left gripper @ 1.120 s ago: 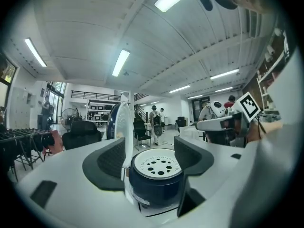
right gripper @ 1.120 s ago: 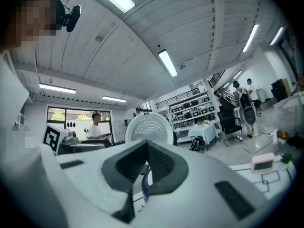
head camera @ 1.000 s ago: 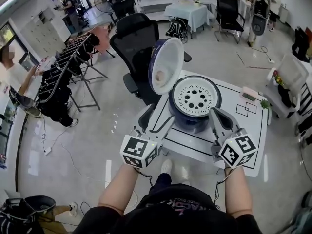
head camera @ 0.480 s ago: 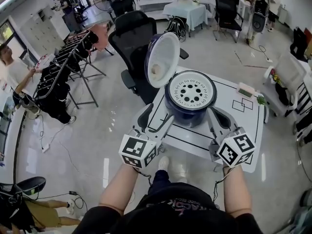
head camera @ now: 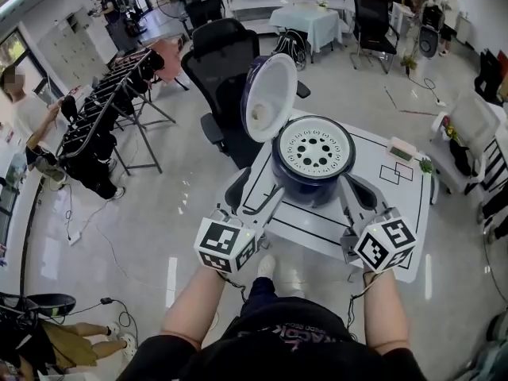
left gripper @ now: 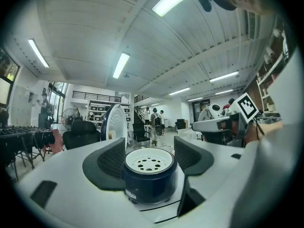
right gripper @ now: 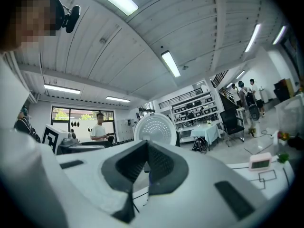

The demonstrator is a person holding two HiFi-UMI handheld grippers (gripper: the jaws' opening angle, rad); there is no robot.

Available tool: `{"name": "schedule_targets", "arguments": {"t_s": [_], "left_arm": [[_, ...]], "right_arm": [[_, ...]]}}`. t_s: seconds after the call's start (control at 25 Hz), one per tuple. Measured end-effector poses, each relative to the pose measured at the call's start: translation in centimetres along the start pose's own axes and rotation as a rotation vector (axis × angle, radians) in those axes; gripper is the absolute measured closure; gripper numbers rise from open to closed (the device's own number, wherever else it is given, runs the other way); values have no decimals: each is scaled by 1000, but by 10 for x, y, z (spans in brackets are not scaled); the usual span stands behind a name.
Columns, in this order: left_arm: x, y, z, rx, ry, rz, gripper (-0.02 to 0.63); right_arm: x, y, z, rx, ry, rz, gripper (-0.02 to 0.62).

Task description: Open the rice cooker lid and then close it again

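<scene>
Near edge of scene: both tools are held level just short of the tabletop's (head camera: 401, 213) near edge, touching nothing. Left tool (head camera: 256, 189): jaws wide apart and empty; its own view frames the rice cooker (head camera: 311, 182) between the pads, but the cooker sits beyond the tips, not inside them. Right tool (head camera: 351, 185): jaws pressed together, nothing between them. The rice cooker stands on the tabletop just past both tools, roughly centred between them, dark body upright. Its pot mouth is uncovered and shows a white perforated inner plate (head camera: 317, 148). The lid (head camera: 270, 98) stands raised at the cooker's far-left side, close to upright, white inner face turned toward the pot; the hinge appears to be on that side. A small white device (head camera: 402, 150) sits far right on the tabletop, well apart from the cooker. A black office chair (head camera: 225, 62) stands on the floor beyond. Judgement: the opening half looks done and the closing half has not begun. The next move calls for a tool to reach past the pot to the lid's top or outer face and swing it down to the right over the mouth until it latches. The left tool is on the lid's side. Watch that the cooker body does not slide under the push.
</scene>
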State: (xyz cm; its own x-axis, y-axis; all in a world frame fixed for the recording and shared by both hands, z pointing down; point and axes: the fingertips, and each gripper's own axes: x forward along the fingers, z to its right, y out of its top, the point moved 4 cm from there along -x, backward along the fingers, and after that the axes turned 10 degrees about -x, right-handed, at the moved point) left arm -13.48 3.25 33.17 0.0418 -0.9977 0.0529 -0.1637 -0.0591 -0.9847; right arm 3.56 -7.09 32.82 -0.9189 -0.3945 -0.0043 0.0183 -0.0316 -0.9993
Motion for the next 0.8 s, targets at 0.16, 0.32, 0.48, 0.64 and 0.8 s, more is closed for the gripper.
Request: {"name": "schedule_targets", "arguments": {"t_s": [0.16,0.32,0.48,0.64,0.8], "left_arm": [[-2,2,-3,-2,4,3,295],[-2,3,-9,1,14,8,296],[-2,7,-20,0,27,12,296],[-2,9,-30,-2,43,16,296],[3,12,-46,-5,55,18,296]], "right_arm": [[2,1,-2,0,1,0,594],[6,-1,-1,2,3,1,594],[14,-2,-2,3,7,-2,594],[22,-2,-1,2,11,-3,594],[36,-3,1,2,14,-6,594]]}}
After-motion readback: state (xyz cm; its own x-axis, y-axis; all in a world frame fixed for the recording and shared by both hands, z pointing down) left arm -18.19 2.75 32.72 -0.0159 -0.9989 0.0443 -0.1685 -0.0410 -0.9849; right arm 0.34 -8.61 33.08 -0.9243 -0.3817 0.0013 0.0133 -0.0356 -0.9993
